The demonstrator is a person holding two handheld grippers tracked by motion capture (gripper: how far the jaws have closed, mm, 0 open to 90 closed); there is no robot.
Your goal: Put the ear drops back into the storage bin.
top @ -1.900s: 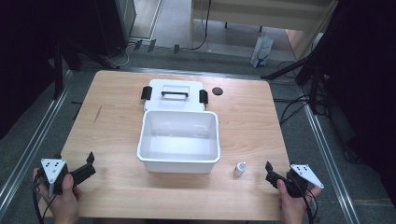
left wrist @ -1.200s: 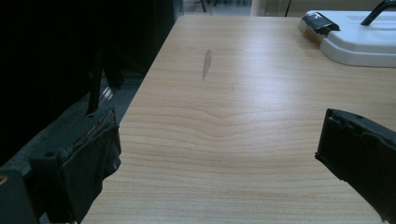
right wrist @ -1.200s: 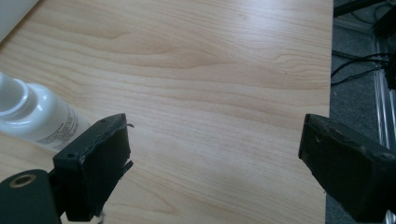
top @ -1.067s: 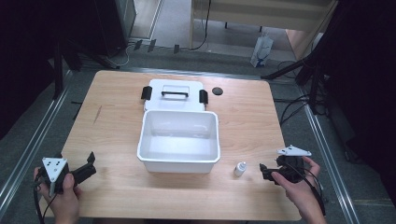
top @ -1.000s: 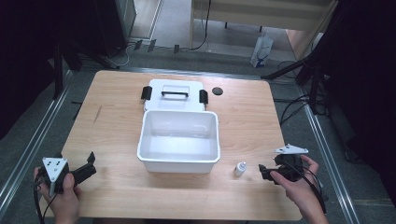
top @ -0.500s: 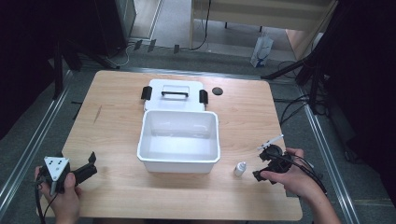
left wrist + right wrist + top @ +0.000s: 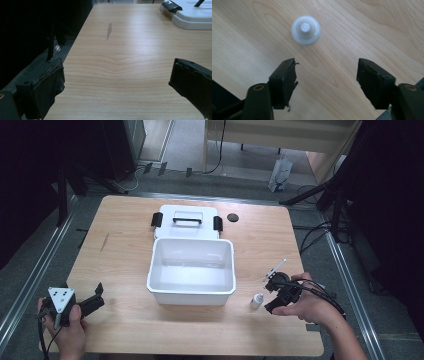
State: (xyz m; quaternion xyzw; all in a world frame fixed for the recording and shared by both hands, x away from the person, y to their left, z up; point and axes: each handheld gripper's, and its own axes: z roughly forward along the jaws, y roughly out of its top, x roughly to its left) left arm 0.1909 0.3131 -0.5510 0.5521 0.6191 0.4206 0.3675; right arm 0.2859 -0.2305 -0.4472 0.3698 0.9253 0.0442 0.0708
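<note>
The right gripper (image 7: 327, 82), its jaws just having been closing yet holding nothing, is hovering over the small white plastic dropper bottle (image 7: 306, 30) standing upright beside the white plastic tub (image 7: 192, 270), and risking toppling it by closing off-centre

The small white bottle (image 7: 257, 301) is too small in the high view for a label or its contents to be made out; in the right gripper view it (image 7: 306, 30) is seen from above and slightly blurred, so its body is hidden under its own cap. The white lid (image 7: 192, 15) is cut off by the top and right edges of the left gripper view. The left gripper (image 7: 95, 296) is partly covered by the hand around it. The right gripper (image 7: 270, 295) is largely hidden by the hand and cable, so its jaw gap cannot be judged there.
</note>
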